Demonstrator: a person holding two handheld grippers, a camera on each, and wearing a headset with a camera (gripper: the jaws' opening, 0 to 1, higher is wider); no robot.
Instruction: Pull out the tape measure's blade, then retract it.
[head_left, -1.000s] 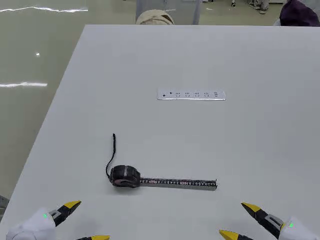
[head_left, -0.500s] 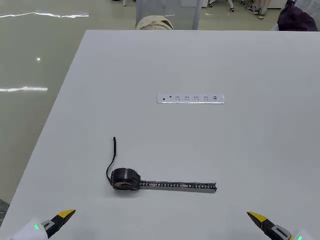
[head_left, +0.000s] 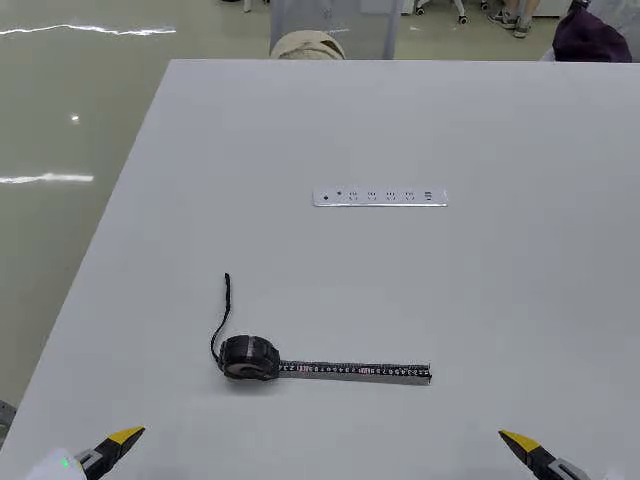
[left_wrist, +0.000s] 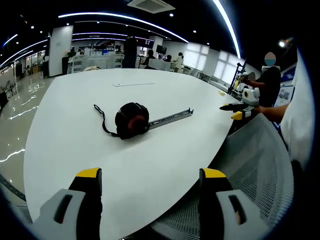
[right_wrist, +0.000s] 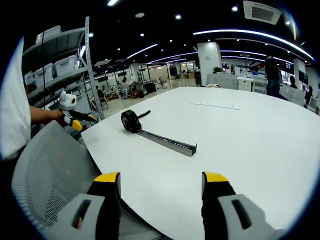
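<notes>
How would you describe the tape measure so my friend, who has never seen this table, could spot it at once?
Start with the big white table. Toward the edge nearest the person lies a small round black tape measure with a dark wrist strap. Its blade lies pulled out flat to one side, unlike the pale power strip farther back.

white table with tape measure, blade out, and power strip

In the head view, the left gripper is held at seven o'clock, the right gripper at five. Both jaws are spread wide.
</notes>
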